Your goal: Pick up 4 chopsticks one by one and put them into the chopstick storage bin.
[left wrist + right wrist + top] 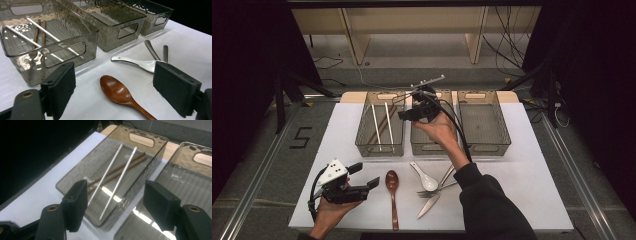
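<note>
Right gripper (409, 114) partly hides the middle bin (432, 147)

So we've got two pairs of chopsticks sitting in the left bin (380, 131), the smoky see-through one with cut-out handles. The white chopsticks (113, 181) are thin and straight, lying flat on the bin's ribbed floor, side by side but apart and running its length. The brown chopsticks (122, 171) are wooden, close together, and lie slanted underneath, so the white pair crosses over them. We see all four resting loose on the bottom, none sticking over the rim.
</note>
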Available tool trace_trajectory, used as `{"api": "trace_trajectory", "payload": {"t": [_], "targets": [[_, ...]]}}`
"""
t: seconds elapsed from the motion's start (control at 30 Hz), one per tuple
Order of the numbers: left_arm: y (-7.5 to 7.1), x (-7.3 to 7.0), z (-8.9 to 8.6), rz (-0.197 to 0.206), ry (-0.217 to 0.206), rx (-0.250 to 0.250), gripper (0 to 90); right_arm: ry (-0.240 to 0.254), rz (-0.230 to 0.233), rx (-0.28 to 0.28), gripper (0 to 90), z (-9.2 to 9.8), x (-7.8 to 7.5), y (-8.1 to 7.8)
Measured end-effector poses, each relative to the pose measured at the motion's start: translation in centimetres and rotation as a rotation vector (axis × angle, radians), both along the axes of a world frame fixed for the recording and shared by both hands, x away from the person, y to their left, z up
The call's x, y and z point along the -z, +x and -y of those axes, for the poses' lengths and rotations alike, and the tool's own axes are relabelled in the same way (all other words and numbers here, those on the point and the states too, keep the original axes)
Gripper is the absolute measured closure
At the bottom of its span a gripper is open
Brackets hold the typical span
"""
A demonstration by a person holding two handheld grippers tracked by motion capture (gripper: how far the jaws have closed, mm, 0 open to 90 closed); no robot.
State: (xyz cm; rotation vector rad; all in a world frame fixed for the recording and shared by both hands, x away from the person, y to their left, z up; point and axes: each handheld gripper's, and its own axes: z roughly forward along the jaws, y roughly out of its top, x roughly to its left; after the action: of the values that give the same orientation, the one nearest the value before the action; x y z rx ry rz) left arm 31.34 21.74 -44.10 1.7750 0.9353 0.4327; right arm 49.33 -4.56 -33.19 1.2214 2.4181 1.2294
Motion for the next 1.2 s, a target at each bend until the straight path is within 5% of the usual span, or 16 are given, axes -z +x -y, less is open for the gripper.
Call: {"api": "trace_trajectory", "payload": {"t": [0.57,1.2], "targets": [[0.1,0.0,-0.1,-0.001,0.002,0.001,17.8,-0.016,-0.002,-0.043,33.5,2.3,0.8,-3.3],[0.1,0.1,-0.1,0.001,-0.004,-0.002,17.3,-0.041,-0.037,-0.049,31.1,3.4,3.3,-4.7]]}}
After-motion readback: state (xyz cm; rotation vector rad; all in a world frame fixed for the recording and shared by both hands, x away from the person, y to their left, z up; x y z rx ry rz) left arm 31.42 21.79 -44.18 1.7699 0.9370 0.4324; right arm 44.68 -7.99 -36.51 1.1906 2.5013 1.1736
